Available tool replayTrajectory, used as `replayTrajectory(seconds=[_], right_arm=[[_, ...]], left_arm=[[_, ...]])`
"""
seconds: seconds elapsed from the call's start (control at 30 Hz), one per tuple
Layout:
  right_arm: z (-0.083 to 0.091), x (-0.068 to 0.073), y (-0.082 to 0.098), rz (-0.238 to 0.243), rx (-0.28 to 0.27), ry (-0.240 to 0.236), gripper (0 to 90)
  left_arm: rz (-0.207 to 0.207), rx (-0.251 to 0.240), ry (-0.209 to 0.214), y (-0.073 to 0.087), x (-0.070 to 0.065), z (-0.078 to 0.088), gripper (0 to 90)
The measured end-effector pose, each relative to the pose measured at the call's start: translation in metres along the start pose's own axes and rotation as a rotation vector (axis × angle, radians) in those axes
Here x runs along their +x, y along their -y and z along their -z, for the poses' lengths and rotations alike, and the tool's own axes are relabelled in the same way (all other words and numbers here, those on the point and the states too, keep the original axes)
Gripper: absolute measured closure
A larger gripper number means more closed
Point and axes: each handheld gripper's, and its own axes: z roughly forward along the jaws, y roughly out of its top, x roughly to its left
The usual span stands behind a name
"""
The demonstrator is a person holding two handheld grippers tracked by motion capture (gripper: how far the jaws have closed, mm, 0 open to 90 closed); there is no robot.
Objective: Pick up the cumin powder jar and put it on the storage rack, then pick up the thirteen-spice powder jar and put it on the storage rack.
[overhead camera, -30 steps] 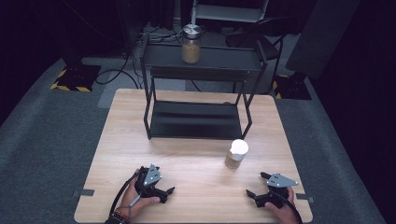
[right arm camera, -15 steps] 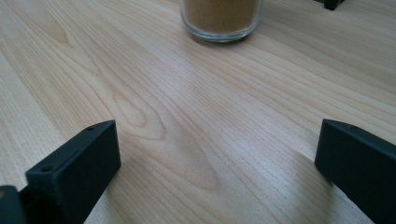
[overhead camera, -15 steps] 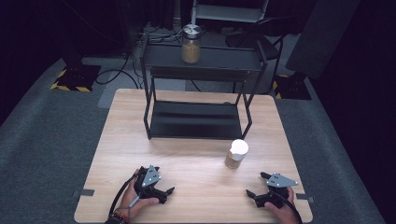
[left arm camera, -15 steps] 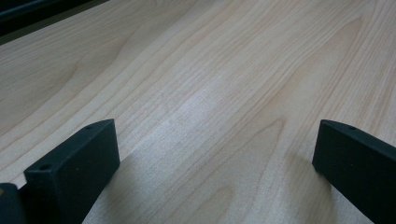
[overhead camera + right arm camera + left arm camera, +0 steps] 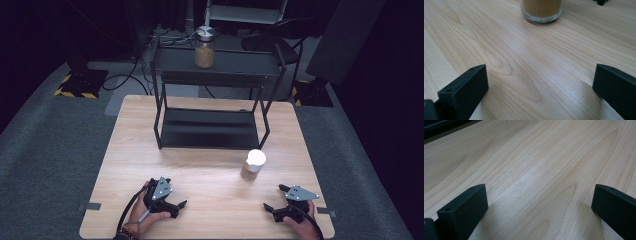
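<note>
On our bench (image 5: pixel 130 150), the two-tier rack (image 5: pixel 210 100) stands at twelve o'clock, one jar (image 5: pixel 204 47) on its top shelf. A second jar (image 5: pixel 253 165) sits just before the rack, toward four o'clock of it.

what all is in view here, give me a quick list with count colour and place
jar with white lid: 1, clear glass with tan filling, on the table right of centre, nearest the right gripper
jar with metal lid: 1, clear glass with tan filling, on the rack's top shelf
rack: 1, black metal, two shelves, at the table's far edge
table: 1, light wood
chair: 1, dark, behind the rack
left gripper: 1, black, open, near edge at left, on the table
right gripper: 1, black, open, near edge at right
</note>
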Motion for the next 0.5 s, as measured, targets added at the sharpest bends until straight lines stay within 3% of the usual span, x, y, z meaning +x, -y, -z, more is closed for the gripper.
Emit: replayTrajectory(seconds=[0.5], right_arm=[[0.0, 0.0, 0.0, 0.0, 0.0, 0.0, 0.0]], left_arm=[[0.004, 0.0, -0.004, 0.0001, -0.0006, 0.0, 0.0]])
